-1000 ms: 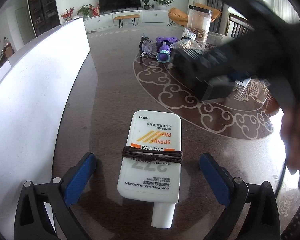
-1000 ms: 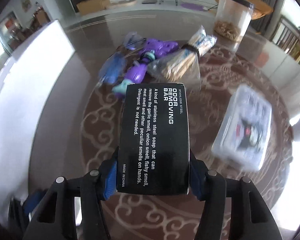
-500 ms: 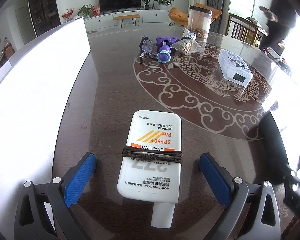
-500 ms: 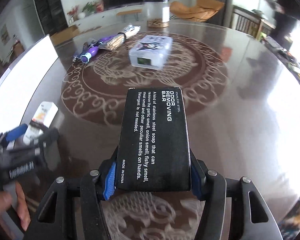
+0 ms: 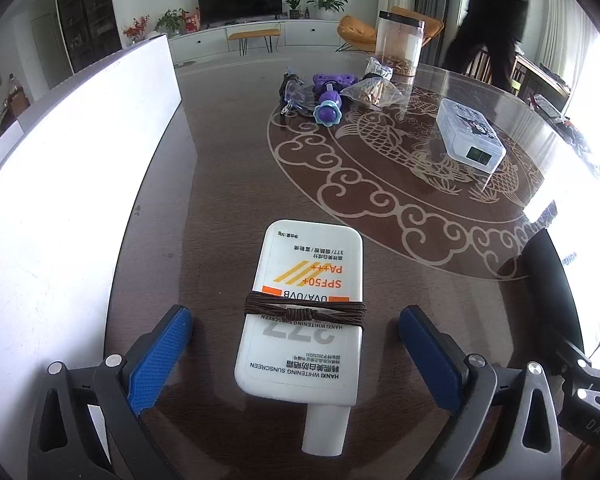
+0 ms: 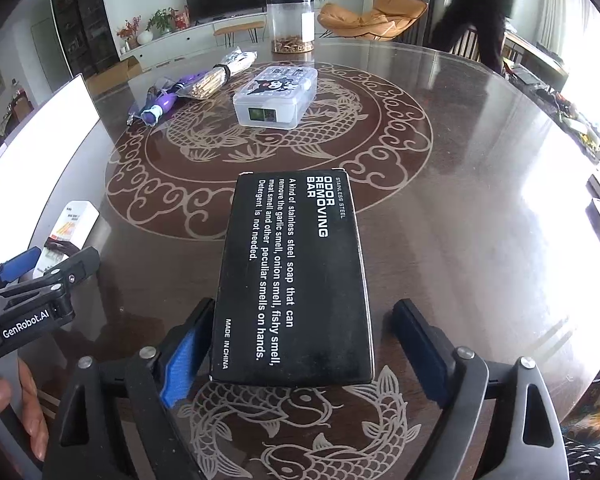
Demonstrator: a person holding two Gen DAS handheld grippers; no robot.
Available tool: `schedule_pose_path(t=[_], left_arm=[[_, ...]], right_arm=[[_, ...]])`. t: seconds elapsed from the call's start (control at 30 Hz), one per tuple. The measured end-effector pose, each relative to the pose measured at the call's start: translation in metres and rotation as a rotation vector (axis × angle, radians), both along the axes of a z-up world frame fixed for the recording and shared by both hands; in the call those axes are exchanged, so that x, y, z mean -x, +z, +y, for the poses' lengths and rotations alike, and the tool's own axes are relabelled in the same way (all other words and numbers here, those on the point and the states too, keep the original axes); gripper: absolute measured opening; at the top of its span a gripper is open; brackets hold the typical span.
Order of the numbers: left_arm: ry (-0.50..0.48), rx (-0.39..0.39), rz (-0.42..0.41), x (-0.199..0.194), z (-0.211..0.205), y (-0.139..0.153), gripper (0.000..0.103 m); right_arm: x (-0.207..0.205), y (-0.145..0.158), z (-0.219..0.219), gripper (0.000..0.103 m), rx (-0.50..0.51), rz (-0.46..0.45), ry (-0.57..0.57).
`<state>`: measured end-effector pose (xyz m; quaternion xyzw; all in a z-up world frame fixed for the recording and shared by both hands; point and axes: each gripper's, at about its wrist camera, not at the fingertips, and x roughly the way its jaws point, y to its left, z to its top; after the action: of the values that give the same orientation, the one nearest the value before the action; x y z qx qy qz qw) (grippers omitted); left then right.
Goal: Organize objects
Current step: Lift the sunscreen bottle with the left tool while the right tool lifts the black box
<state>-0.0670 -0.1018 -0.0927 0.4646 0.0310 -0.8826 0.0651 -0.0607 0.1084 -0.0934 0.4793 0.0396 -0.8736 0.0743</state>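
Since a second ago: right tool has swung across the tabletop with the black box and its jaws have just been opening; the box lies between them, the right pad clearly off it, the left pad just beside its edge.
Right tool state: spread, no longer pinching the box.
Left tool state: left tool spread wide, straddling the sunscreen tube without touching it, as it was a second ago.
Why placed so: box looks set flat near the tabletop's front edge, a judged drop-off spot beside the tube, so sorted items gather there.
Box: rigid matt black carton, sharp corners, white print.
Tube: flat white plastic, rounded shoulders, round cap toward the camera, brown cord knotted round its middle.
Unsorted group: clear lidded case, purple toy, crinkly bag of sticks, tall clear jar, far across the tabletop.
Tabletop: glossy dark surface, pale fish-and-cloud inlay, strong glare.
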Motion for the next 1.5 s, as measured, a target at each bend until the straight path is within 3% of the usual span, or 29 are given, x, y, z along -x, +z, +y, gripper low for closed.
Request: schedule_pose_path(t=[0.3, 1.3, 1.5], left_arm=[[0.000, 0.000, 0.000, 0.001, 0.000, 0.000, 0.103], [0.000, 0.000, 0.000, 0.001, 0.000, -0.001, 0.103], [-0.064, -0.016, -0.106, 0.013, -0.003, 0.001, 0.103]], right_arm=[[0.000, -0.003, -0.005, 0.099, -0.014, -0.010, 0.022], [-0.001, -0.004, -0.005, 0.103, -0.014, -0.015, 0.026], [-0.001, -0.004, -0.005, 0.103, -0.013, -0.018, 0.026]])
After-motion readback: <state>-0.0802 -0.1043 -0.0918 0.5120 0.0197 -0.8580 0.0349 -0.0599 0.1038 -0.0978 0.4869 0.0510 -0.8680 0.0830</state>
